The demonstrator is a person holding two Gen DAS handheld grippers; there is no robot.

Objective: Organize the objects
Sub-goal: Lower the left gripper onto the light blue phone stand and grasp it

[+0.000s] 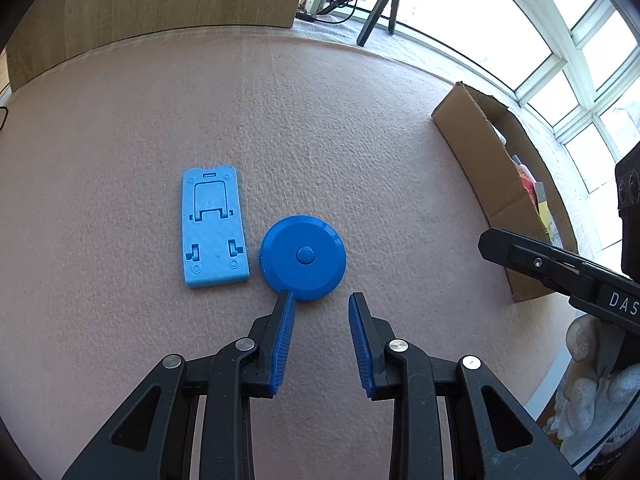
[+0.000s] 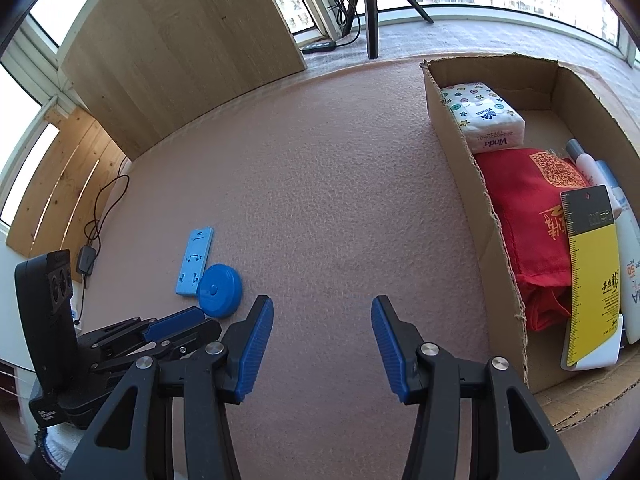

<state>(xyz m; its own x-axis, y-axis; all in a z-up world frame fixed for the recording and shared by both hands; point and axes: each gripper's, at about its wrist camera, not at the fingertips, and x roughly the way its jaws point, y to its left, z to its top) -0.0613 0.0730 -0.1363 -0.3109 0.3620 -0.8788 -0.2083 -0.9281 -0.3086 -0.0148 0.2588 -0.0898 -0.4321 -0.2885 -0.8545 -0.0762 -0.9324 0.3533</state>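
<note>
Pick phase, nothing grasped yet. Left gripper (image 1: 322, 300) jaws apart and empty, lined up just short of the round blue tape measure (image 1: 303, 257) on the pink mat (image 1: 320, 140), right beside the light-blue phone stand (image 1: 213, 226). Right gripper (image 2: 322, 308) wide open, empty, idle next to the cardboard box (image 2: 472, 184). Next, probably: advance left, straddle the disc rim, close, carry to box.
</note>
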